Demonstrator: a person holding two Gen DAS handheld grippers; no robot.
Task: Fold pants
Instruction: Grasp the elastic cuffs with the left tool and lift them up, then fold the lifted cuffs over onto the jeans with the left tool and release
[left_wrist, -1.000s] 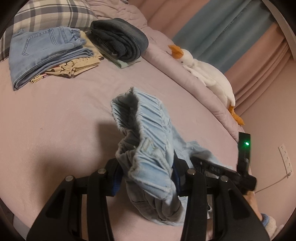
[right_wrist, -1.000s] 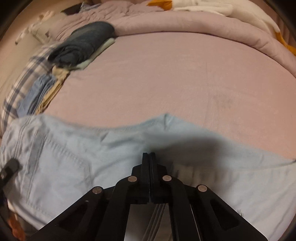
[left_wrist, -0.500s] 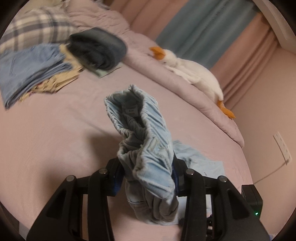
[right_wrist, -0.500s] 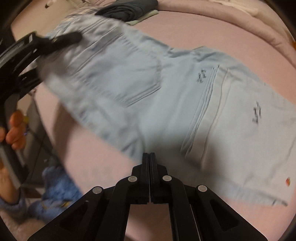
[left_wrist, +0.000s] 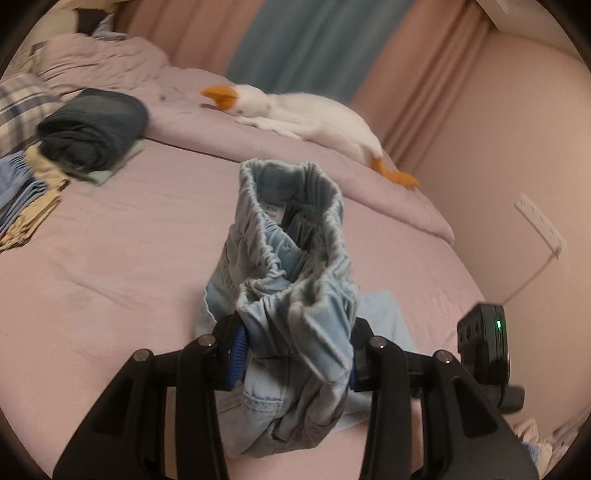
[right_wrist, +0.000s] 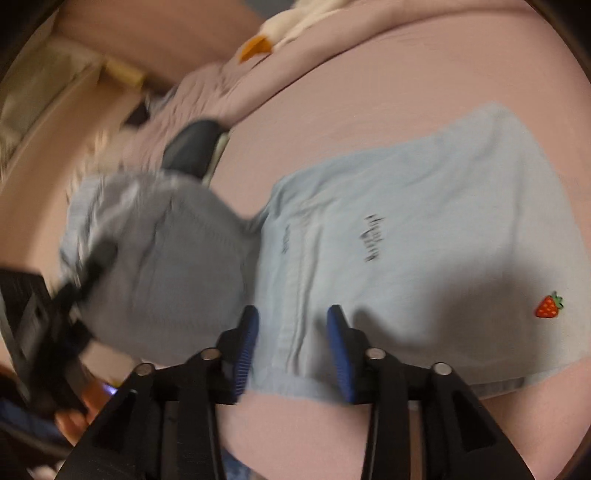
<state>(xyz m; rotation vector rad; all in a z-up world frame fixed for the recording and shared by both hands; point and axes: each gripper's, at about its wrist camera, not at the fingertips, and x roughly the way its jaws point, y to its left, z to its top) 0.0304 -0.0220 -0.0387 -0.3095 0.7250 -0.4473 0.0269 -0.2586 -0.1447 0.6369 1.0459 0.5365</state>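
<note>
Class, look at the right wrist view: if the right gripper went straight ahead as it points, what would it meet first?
Most likely the light blue pants spread on the bed. The right gripper is open, apparently just above the cloth, though depth is unclear.

Left gripper (left_wrist: 295, 347) clamped, right gripper (right_wrist: 291, 343) parted.

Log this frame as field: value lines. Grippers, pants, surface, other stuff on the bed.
left gripper: shut on the bunched elastic waistband of the pants, holding it up off the bed
right gripper: open, jaws either side of a seam on the flat part of the pants
pants: light blue, legs spread on the bed, small strawberry patch near one edge
surface: bed with a pink sheet
folded clothes: stacked at the far left
plush goose: lying on the rolled duvet at the far side
image quality: right wrist view blurred
</note>
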